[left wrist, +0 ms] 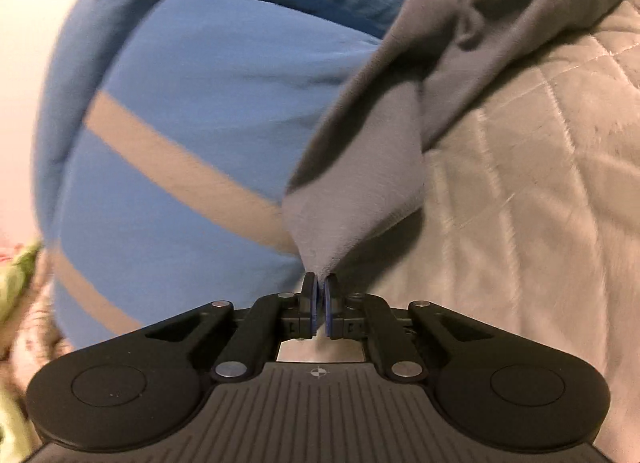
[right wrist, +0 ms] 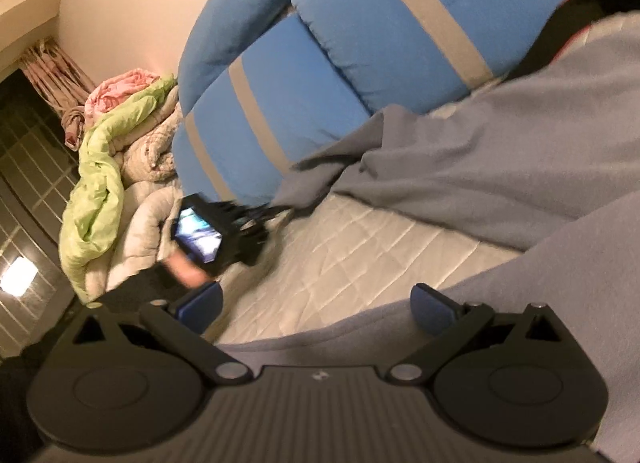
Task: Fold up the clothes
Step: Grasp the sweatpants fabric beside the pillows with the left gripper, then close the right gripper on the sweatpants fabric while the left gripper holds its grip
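Note:
A grey garment (left wrist: pixel 360 191) lies crumpled on a pale quilted bedcover (left wrist: pixel 520 223). My left gripper (left wrist: pixel 320 283) is shut on one pointed corner of it, and the cloth rises from the blue pads in a taut fold. In the right wrist view the same garment (right wrist: pixel 480 167) spreads across the bed to the right. There the left gripper (right wrist: pixel 272 209) pinches its far left corner, with a hand (right wrist: pixel 186 267) behind it. My right gripper (right wrist: pixel 316 305) stands wide open above the near edge of the garment, pressing on nothing.
Blue pillows with grey stripes (right wrist: pixel 360 43) lean against the wall behind the garment, close to the left gripper. A heap of green, pink and beige bedding (right wrist: pixel 104 167) sits at the left end of the bed. Bare quilt (right wrist: pixel 340 247) shows between the two grippers.

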### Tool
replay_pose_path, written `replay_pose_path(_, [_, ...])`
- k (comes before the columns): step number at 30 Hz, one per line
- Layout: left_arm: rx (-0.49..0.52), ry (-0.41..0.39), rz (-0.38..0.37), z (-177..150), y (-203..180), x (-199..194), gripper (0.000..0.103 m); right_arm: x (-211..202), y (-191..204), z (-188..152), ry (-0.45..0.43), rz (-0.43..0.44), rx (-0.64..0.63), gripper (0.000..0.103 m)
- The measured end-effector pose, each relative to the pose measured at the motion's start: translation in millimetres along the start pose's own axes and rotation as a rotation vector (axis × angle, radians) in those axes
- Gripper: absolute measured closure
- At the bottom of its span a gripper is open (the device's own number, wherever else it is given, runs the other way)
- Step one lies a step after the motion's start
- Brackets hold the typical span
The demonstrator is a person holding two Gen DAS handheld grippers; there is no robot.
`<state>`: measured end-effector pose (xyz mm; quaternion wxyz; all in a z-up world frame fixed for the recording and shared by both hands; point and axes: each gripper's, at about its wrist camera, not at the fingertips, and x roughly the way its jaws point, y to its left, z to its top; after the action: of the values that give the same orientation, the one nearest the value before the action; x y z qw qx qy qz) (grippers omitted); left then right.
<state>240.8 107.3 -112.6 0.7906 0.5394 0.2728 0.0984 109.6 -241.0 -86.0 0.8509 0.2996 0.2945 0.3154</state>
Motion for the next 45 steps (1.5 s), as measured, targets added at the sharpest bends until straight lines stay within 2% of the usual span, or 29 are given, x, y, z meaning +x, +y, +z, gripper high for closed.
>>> replay_pose_path(7, [0.05, 0.014, 0.063, -46.9, 30.3, -41.3, 0.1, -6.0, 4.3, -1.1, -0.062, -0.052, -0.048, 0.0])
replay_pose_path(12, [0.024, 0.023, 0.083, -59.6, 45.1, -67.8, 0.099, -5.9, 13.5, 2.4, -0.072, -0.156, -0.138, 0.0])
replay_pose_path(16, [0.016, 0.015, 0.086, -58.0, 53.0, -75.7, 0.099, -1.0, 25.9, 6.0, -0.027, -0.22, -0.21, 0.0])
replay_pose_path(23, [-0.041, -0.001, 0.09, -49.5, 58.1, -87.3, 0.099, 16.9, 52.8, 17.9, 0.057, -0.395, -0.49, 0.0])
replay_pose_path(32, [-0.04, -0.031, 0.094, -44.5, 68.5, -105.8, 0.099, 20.6, 49.0, 14.5, 0.08, -0.547, -0.756, 0.001])
replay_pose_path(34, [-0.034, -0.035, 0.094, -44.3, 69.4, -108.6, 0.099, 24.4, 38.3, 12.2, 0.074, -0.581, -0.771, 0.006])
replay_pose_path(39, [-0.022, -0.04, 0.094, -43.9, 71.5, -111.3, 0.099, 40.8, 7.3, 18.4, 0.108, -0.613, -0.734, 0.038])
replay_pose_path(42, [-0.019, -0.038, 0.097, -43.9, 72.1, -111.7, 0.099, 46.2, -0.5, 23.1, 0.115, -0.607, -0.718, 0.046])
replay_pose_path(45, [-0.011, -0.034, 0.097, -44.8, 69.9, -111.2, 0.099, 47.7, 3.0, 23.8, 0.117, -0.589, -0.743, 0.048])
